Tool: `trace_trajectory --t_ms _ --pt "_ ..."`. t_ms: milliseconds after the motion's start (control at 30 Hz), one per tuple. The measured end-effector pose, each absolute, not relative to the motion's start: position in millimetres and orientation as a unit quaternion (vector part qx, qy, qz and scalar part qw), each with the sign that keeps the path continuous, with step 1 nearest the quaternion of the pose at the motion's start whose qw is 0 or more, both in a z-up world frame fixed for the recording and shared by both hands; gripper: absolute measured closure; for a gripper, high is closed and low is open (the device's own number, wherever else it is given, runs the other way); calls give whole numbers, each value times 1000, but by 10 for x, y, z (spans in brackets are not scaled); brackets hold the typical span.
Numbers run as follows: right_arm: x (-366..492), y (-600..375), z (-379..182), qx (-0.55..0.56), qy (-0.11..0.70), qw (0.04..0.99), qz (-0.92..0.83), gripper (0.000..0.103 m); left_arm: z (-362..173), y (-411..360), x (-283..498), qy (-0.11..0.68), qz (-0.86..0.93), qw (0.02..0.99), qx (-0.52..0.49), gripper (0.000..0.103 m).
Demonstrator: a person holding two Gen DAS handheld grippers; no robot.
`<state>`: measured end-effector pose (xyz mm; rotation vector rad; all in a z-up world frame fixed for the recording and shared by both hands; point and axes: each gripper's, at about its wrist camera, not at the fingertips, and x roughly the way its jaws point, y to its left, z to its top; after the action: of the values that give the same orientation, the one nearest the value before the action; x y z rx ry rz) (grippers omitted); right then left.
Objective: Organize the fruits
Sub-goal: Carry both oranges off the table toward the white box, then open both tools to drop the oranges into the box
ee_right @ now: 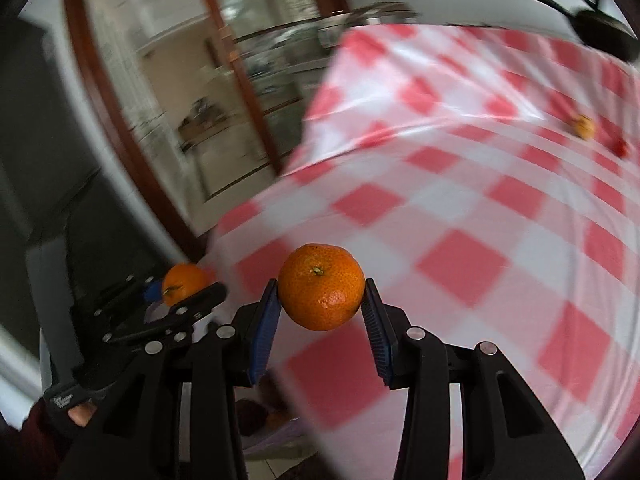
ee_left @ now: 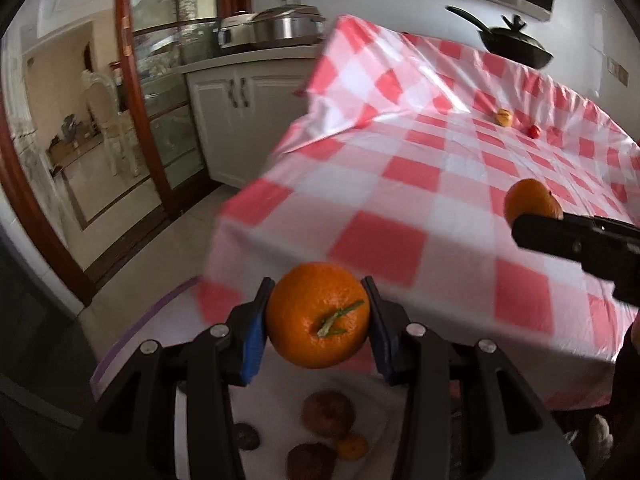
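The left gripper [ee_left: 318, 316] was clamped on a stemmed mandarin [ee_left: 317, 314], its blue pads [ee_left: 253, 346] pressing the fruit from either side, the green stem turned toward the camera. Below those fingers, close under the held fruit, lay a white sheet [ee_left: 372, 396] with two brownish round fruits [ee_left: 328, 413] and a small orange fruit [ee_left: 352, 445] on it, blurred and partly hidden by the gripper body. Ahead of the fingers and to their right stretched the table in its red-and-white checked cloth [ee_left: 400, 184].

The right gripper [ee_right: 322, 300] was pinching a second mandarin [ee_right: 321, 287], pads against both sides, its small stem nub facing up. In the left wrist view this gripper came in from the right edge, up and to the right of the left fingers, its mandarin held over the cloth. In the right wrist view the left gripper sat to the lower left of the right fingers, a hand [ee_right: 82, 414] gripping its handle.

Far ahead of both grippers, toward the far right of the cloth, rested a yellow-orange fruit [ee_left: 504, 117] with a small red fruit [ee_left: 533, 131] just beside it. Beyond the table's far edge stood a dark lidded pan [ee_left: 516, 46]
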<state>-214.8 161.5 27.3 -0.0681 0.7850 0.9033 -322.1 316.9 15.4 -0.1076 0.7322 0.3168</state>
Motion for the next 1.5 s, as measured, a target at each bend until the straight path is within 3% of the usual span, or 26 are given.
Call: trace_trajectory --t_ms 267,600,900,1200,1267,1333,1500 --pt "-2810 2313 66 -140 377 755 518 62 -112 3684 -3701 387 215 892 -90 59" --pt "-3377 3042 -849 -314 434 650 539 62 -872 4065 -3873 492 254 827 -100 59" --pt "-3488 3385 -1230 -342 470 609 540 62 -1257 4167 -3944 540 262 792 -113 59" --pt "-3402 3345 -1305 -330 478 610 539 59 -1259 4186 -3944 541 274 787 -118 57" --pt "-3376 3341 -1270 -322 476 615 540 52 -1248 4191 -3935 538 278 787 -114 48" --pt "-3351 3335 -1219 -311 474 621 542 48 -1192 4177 -3946 533 281 790 -112 33" --pt "-3296 3240 -1057 -289 471 632 543 48 -1059 4171 -3909 521 285 798 -98 27"
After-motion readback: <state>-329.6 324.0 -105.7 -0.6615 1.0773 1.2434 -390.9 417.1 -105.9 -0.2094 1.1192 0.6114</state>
